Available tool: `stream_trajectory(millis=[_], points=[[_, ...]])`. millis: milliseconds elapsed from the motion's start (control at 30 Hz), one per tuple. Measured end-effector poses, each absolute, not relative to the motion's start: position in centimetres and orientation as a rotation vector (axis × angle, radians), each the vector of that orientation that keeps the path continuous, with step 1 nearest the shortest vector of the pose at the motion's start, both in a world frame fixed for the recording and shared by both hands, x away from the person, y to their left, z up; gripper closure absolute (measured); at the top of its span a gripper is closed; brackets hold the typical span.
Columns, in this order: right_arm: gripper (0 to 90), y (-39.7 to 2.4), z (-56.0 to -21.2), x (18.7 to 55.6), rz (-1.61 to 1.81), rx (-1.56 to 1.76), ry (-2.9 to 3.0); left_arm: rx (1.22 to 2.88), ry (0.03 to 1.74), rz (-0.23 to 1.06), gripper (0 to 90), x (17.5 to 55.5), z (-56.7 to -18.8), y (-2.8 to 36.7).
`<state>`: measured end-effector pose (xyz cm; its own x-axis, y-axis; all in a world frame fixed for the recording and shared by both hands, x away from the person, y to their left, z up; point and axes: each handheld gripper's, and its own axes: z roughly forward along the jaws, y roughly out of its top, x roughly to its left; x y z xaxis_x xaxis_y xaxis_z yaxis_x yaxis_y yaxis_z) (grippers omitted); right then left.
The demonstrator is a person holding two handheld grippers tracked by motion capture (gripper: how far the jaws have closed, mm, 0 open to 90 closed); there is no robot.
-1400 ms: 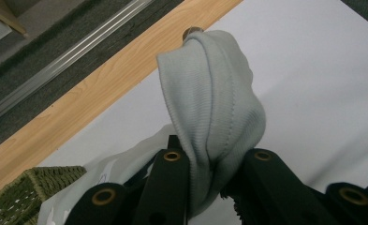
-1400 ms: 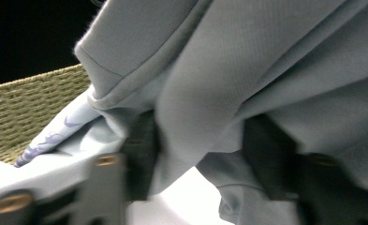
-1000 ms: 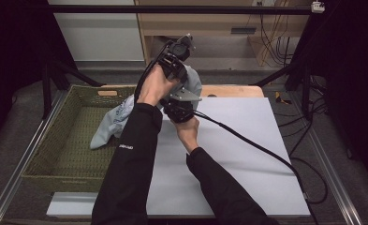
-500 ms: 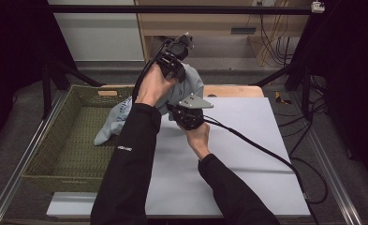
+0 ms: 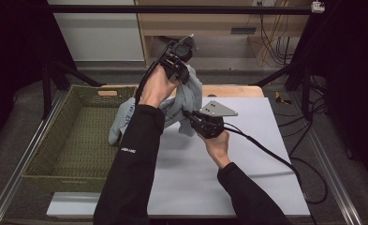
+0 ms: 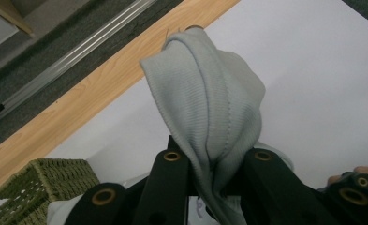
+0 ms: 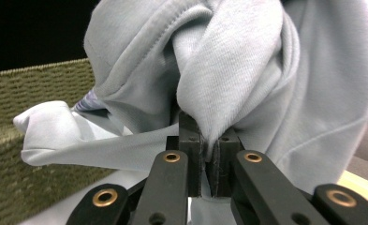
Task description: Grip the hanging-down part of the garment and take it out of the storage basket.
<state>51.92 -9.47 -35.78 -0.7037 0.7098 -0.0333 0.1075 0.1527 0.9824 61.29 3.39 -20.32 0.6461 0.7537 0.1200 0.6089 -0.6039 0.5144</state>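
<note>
A pale grey-blue sweatshirt (image 5: 187, 98) hangs between my two grippers above the white board (image 5: 247, 140). Its lower part trails over the right rim of the green woven basket (image 5: 60, 140). My left gripper (image 5: 177, 63) is raised high at the back and is shut on a ribbed edge of the sweatshirt (image 6: 214, 122). My right gripper (image 5: 193, 121) sits lower, just above the board, and is shut on a fold of the sweatshirt (image 7: 219, 93). Its jaws are pressed together with cloth between them.
The basket stands at the left of the table, beside the board. A wooden table edge (image 5: 233, 90) runs behind the board. A black cable (image 5: 275, 154) trails from the right gripper across the board to the right. Dark stands and a shelf are beyond the table.
The right gripper has moved right and slightly toward me, pulling its fold of the sweatshirt away from the left gripper. More of the garment has come out of the basket.
</note>
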Motion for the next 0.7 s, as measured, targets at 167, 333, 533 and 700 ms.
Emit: stream_trajectory(millis=[167,333,533,700], points=[[86.4,-11.3,-35.6,51.5,1.552,0.766,1.946,2.441,1.091,0.470,82.0,61.1,-20.3,3.3],[86.4,-13.3,-35.0,51.0,1.582,0.806,1.926,2.420,1.086,0.443,81.9,60.9,-20.1,3.3],[86.4,-14.4,-34.1,50.1,1.582,0.790,1.876,2.423,1.066,0.436,81.9,60.6,-19.9,2.9],[86.4,-15.2,-33.7,49.7,1.598,0.809,1.825,2.415,1.055,0.420,81.9,60.4,-19.9,2.9]])
